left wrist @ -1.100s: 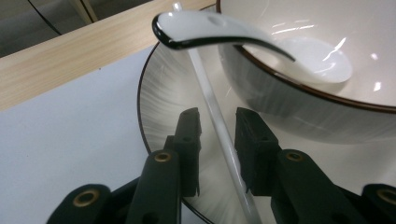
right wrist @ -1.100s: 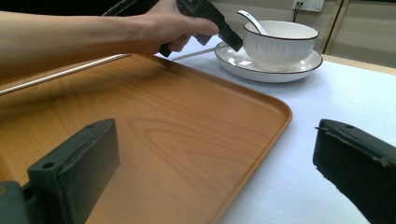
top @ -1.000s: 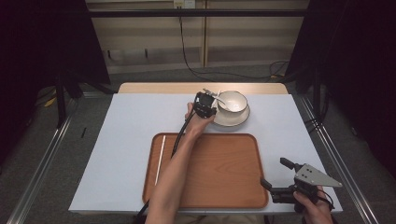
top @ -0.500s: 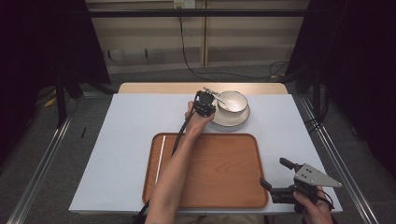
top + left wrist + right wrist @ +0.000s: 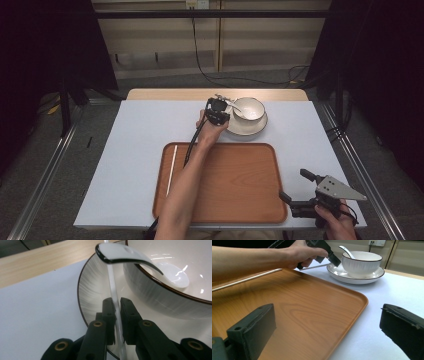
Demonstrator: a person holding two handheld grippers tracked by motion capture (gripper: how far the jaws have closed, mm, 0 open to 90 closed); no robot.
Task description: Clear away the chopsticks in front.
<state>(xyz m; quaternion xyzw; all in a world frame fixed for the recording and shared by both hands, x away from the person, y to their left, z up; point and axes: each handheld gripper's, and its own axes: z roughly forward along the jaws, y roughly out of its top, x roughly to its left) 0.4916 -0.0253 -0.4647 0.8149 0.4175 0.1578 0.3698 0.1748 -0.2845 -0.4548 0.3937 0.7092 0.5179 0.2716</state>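
Observation:
At the left rim of the white plate (image 5: 247,130) my left gripper (image 5: 222,116) points down. Its jaws have just been closing, and they now pinch a thin pale chopstick (image 5: 113,292) that runs up between them. The left gripper (image 5: 117,302) holds this chopstick (image 5: 313,267) over the plate (image 5: 95,290), beside the white bowl (image 5: 162,295). A white spoon (image 5: 140,262) rests in the bowl (image 5: 252,107), its handle over the rim. My right gripper (image 5: 295,186) hovers open and empty at the table's near right corner, by the tray. Between the wide jaws of the right gripper (image 5: 327,325) nothing is held.
A wooden tray (image 5: 240,200) fills the near middle of the white table cover. A second pale chopstick (image 5: 171,170) lies along the tray's left side. The person's left forearm (image 5: 185,190) crosses the tray. Dark stands and cables sit beyond the table's far edge.

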